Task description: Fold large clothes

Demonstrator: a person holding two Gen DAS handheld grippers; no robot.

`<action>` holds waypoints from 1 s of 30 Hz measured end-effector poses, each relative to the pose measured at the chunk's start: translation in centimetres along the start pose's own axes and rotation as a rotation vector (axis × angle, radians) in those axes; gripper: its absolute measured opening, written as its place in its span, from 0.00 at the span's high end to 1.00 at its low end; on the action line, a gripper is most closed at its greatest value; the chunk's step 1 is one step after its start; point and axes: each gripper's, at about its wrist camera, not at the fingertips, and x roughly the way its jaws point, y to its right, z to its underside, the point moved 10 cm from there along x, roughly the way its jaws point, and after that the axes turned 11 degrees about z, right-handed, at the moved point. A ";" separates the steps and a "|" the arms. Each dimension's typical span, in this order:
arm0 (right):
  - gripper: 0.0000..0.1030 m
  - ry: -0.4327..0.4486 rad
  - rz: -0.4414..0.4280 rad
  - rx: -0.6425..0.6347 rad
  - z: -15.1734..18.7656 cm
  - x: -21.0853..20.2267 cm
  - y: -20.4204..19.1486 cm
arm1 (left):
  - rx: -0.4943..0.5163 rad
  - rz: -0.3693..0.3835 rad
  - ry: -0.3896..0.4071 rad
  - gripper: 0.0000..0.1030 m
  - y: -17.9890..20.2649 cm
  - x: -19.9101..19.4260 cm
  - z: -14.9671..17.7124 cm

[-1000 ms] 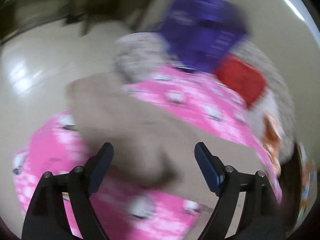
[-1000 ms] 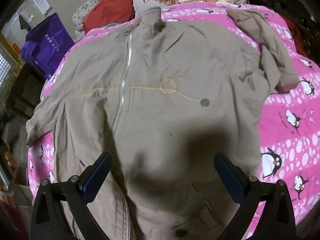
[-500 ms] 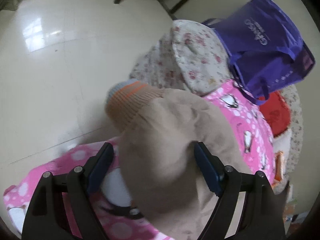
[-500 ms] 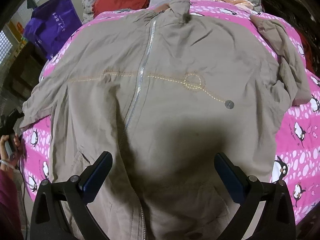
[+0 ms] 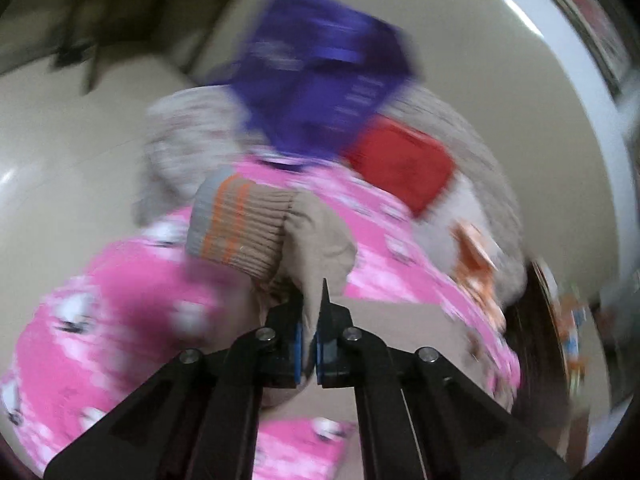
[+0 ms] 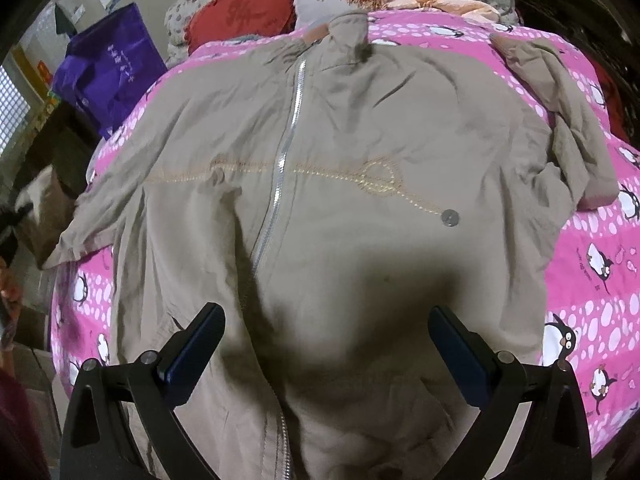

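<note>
purple fabric tote bag (image 6: 108,68) stands at far left beside the bed, with a red cushion (image 6: 244,12) next to it at the head end. left gripper (image 5: 311,312), fingers pressed together, is clamped on the beige sleeve (image 5: 320,240) of the jacket just behind its ribbed knit cuff with grey and orange stripes (image 5: 236,224); that view is blurred. large beige zip-front jacket (image 6: 340,200) lies face up, spread across the pink penguin-print bedsheet (image 6: 600,260), collar toward the cushions, silver zipper (image 6: 280,168) running down its middle. right gripper (image 6: 324,344) hangs over the jacket's lower front, fingers wide apart, touching nothing i can make out. further right, the other sleeve (image 6: 568,120) lies crumpled on the sheet.
</note>
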 end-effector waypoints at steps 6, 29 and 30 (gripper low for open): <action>0.01 0.018 -0.018 0.043 -0.3 -0.9 1.6 | 0.160 0.146 -0.161 0.98 13.6 7.0 7.9; 0.02 0.059 -0.237 0.115 -4.8 -0.8 1.0 | 0.473 -0.131 -0.351 0.38 9.5 5.7 16.8; 0.02 0.065 -0.255 0.110 -5.3 -0.8 0.2 | 0.462 -0.177 -0.359 0.38 8.1 6.0 16.8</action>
